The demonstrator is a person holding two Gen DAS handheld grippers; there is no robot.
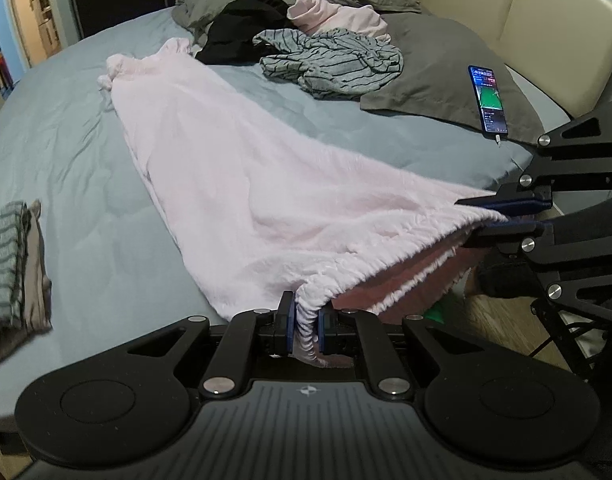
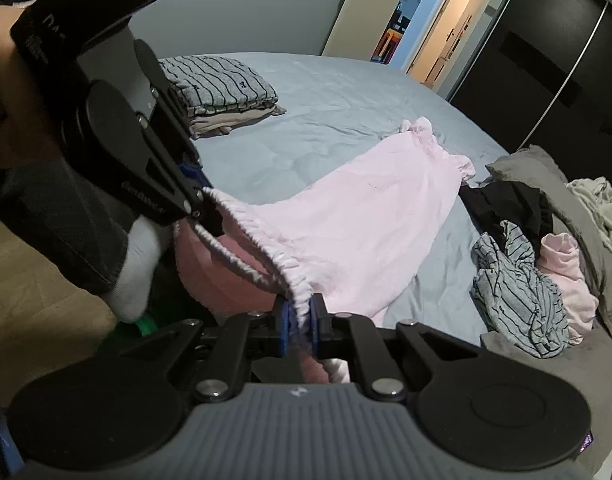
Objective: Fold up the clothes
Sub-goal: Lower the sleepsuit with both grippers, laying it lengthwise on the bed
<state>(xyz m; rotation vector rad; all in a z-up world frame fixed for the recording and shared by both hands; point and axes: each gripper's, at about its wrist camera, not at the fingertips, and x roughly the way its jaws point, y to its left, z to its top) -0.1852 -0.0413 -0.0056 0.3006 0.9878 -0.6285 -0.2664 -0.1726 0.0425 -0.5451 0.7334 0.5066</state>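
Observation:
Fluffy pale pink trousers (image 1: pixel 242 184) lie stretched along the blue bed, legs pointing away, waistband at the bed's near edge. My left gripper (image 1: pixel 306 322) is shut on one end of the elastic waistband. My right gripper (image 2: pixel 300 322) is shut on the other end; it also shows in the left wrist view (image 1: pixel 481 218). The waistband is held open and lifted off the bed between them, showing the darker pink inside (image 2: pixel 226 272). The left gripper also shows in the right wrist view (image 2: pixel 204 200).
A pile of unfolded clothes, striped grey (image 1: pixel 333 60), black (image 1: pixel 246 24) and pink (image 1: pixel 337 16), lies at the bed's head by grey pillows. A phone (image 1: pixel 487 100) rests on a pillow. A folded stack (image 2: pixel 222 92) sits on the bed. My socked foot (image 2: pixel 138 264) stands on the wooden floor.

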